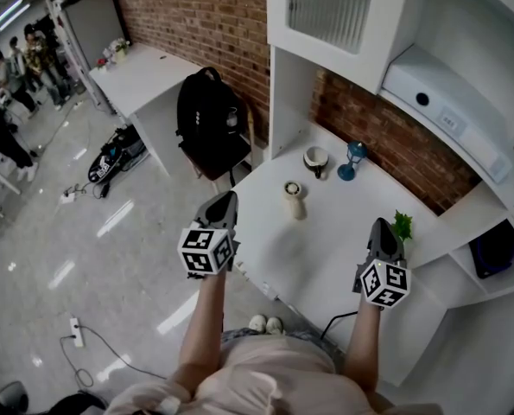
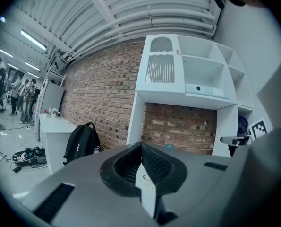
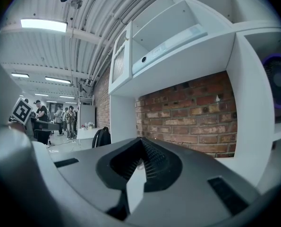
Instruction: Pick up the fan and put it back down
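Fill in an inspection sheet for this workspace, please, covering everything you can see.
Surface: white desk under wall shelves.
Job's things: fan in the right shelf cubby, untouched.
Clutter: cream vase-like piece, cup, blue hourglass-shaped ornament, small green plant.
Grippers: left tongs and right tongs shut, empty, touching nothing.
Cables: black lead at the desk front; power strip on the floor.
Surroundings: brick wall, backpack on a chair, people far left.
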Available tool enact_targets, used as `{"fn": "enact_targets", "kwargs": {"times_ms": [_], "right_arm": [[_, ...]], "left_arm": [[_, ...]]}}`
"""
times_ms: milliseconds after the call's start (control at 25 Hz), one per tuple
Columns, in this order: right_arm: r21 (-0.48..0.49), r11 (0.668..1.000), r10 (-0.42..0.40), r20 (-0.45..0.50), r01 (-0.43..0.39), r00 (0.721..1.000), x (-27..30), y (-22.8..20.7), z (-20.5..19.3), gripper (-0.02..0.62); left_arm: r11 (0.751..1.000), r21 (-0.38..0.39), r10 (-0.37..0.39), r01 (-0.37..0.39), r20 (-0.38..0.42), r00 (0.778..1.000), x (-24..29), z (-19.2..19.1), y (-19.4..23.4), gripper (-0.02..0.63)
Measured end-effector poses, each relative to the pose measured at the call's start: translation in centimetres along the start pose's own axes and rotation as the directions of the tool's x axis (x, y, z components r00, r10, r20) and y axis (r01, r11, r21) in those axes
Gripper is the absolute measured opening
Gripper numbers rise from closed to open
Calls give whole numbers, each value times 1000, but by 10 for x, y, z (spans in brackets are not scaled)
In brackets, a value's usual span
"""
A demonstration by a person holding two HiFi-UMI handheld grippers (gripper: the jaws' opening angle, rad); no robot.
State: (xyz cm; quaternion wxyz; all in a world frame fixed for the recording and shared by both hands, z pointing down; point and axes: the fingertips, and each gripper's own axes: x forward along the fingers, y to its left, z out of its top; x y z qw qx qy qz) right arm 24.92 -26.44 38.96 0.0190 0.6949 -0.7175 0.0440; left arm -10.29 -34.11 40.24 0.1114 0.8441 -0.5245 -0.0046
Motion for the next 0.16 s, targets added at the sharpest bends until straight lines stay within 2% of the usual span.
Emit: {"fn": "enact_targets", "kwargs": {"times_ms": [160], "right_arm": [[1, 1000, 0, 2, 0, 1000, -3, -3, 0, 14]], "left_arm": [[1000, -3, -1, 1, 6, 1000, -1, 1, -3, 28]]}}
